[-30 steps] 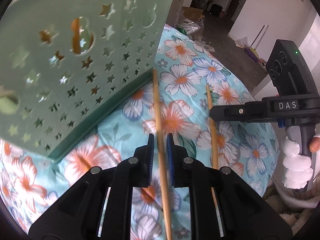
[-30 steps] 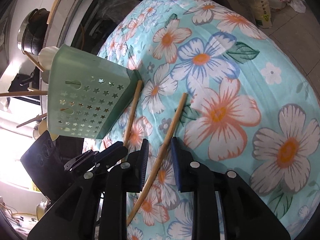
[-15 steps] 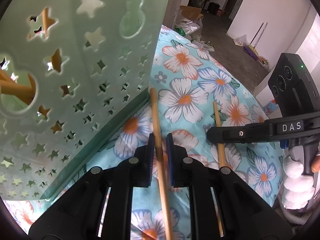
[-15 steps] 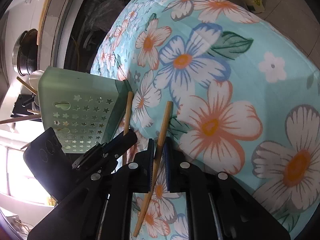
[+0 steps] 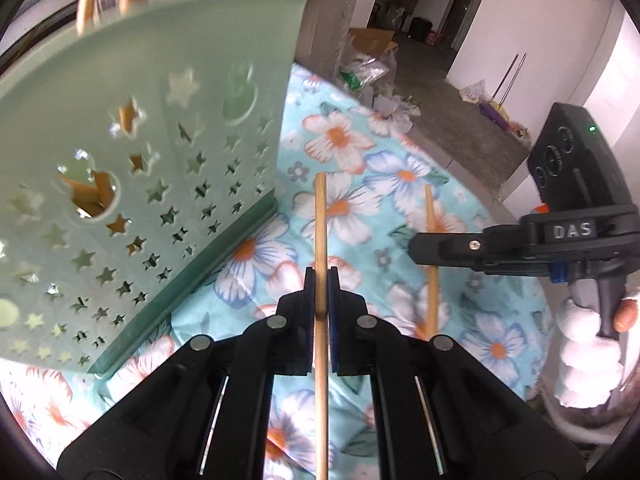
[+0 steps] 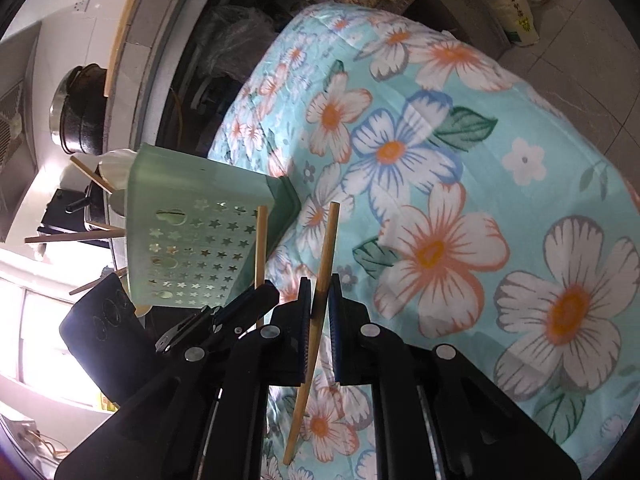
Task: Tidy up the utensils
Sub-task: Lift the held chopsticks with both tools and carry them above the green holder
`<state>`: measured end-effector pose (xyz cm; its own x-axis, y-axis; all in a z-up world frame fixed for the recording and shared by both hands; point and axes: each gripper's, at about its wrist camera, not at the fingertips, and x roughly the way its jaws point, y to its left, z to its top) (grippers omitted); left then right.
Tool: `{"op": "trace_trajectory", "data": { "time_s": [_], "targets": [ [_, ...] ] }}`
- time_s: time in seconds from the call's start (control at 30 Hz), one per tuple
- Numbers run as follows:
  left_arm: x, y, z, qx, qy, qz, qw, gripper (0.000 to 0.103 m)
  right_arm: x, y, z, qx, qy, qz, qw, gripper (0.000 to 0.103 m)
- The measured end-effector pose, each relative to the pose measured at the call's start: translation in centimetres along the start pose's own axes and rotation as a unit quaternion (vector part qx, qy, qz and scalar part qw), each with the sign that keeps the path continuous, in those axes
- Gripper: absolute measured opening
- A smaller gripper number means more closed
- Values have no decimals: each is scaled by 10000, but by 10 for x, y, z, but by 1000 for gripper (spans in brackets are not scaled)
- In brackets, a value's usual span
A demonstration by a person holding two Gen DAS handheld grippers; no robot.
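My left gripper (image 5: 320, 276) is shut on a wooden chopstick (image 5: 320, 216), which runs straight between the pads and points away over the flowered tablecloth (image 5: 360, 152). In the right wrist view my right gripper (image 6: 320, 280) is shut on a second chopstick (image 6: 328, 236), held slightly aslant, with its lower end hanging below the fingers. Both chopsticks look raised off the cloth. The pale green star-pierced utensil holder (image 5: 160, 160) stands just left of both grippers and has other chopsticks (image 6: 72, 236) sticking out of it. The two grippers are side by side: the right gripper (image 5: 430, 248) with its chopstick (image 5: 430, 208), the left gripper (image 6: 268, 292) with its chopstick (image 6: 261, 240).
A gloved hand (image 5: 588, 344) holds the right gripper's handle. A dark pot (image 6: 76, 108) sits on the counter behind the holder. Bags (image 5: 360, 76) and a cardboard box (image 5: 372, 40) lie on the floor past the table's far edge. The cloth (image 6: 440, 160) spreads to the right.
Both grippers have closed on the chopsticks that lay between their fingers and raised them slightly off the cloth. The green holder now appears lower and nearer in the left wrist view.
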<state>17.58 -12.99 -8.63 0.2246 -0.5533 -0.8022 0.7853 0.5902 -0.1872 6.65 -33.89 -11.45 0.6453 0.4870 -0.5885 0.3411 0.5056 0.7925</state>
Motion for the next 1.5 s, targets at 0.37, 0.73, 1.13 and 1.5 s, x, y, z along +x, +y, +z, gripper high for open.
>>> {"op": "trace_trajectory", "data": {
  "time_s": [0.37,0.73,1.13,1.5],
  "targets": [
    [-65,-9,3,-80,-739,-310,9967,5,-24,28,-7,-469,-355,17,9983,8],
    [-137,-2,9,-281,-1523,-508,9866,5,-59,67,-14,-1313,-888,-120,9873,6],
    [-186,-8,12,-166,-1992,-454,9788,5,-82,92,-24,-1768,-1240,-141,9763,5],
    [-235,-11,17,-82,-2596,-245,9654,5,-101,124,-20,-2197,-1456,45,9646,5]
  ]
}}
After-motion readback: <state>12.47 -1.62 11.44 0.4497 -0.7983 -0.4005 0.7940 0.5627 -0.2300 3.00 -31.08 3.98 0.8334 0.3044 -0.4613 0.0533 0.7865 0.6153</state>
